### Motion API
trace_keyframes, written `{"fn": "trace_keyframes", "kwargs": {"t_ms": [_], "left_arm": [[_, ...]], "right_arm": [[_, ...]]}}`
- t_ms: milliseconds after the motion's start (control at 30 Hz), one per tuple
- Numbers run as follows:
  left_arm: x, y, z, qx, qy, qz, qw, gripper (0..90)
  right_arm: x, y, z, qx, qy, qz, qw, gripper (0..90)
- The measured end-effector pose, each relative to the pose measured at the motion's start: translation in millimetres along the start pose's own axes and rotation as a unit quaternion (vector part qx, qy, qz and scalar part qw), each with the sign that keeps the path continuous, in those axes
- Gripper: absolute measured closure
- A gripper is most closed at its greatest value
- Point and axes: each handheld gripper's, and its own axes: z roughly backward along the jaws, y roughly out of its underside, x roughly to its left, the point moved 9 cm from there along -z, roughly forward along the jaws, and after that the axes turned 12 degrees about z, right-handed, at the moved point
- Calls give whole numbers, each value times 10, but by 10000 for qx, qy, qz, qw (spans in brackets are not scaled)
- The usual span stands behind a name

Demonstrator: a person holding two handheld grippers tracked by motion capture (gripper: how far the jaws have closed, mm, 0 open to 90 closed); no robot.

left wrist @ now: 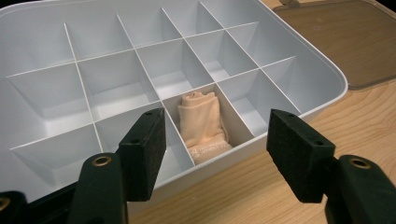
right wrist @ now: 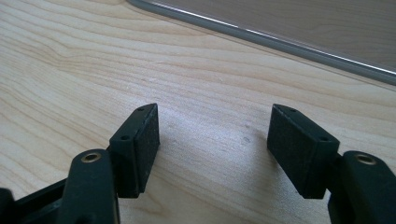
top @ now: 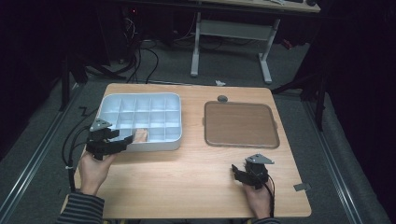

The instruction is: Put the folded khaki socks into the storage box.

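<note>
Wooden table point(top: 196, 168): left gripper point(left wrist: 217, 149) jaws open near peach cloth point(left wrist: 203, 123) in divided tray point(left wrist: 299, 98); right gripper point(right wrist: 215, 149) jaws open, empty.

A folded cloth point(left wrist: 203, 125) lies in a near-row compartment of the divided box point(top: 173, 143), left of the lid point(top: 240, 125).

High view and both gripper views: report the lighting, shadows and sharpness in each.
High view: table evenly lit, room beyond dark, picture soft and grainy. Left gripper view: bright; divider walls shade the white box; folded cloth sharp, near fingers slightly soft. Right gripper view: wood grain crisp, faint shadow under the fingers, thin glare along the lid's edge.
</note>
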Motion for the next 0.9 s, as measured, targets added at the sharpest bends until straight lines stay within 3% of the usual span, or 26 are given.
{"fn": "trace_keyframes", "kwargs": {"t_ms": [900], "left_arm": [[-143, 229, -15, 80, 241, 24, 9997, 367]], "right_arm": [[2, 0, 0, -4, -11, 6, 10000, 342]]}}
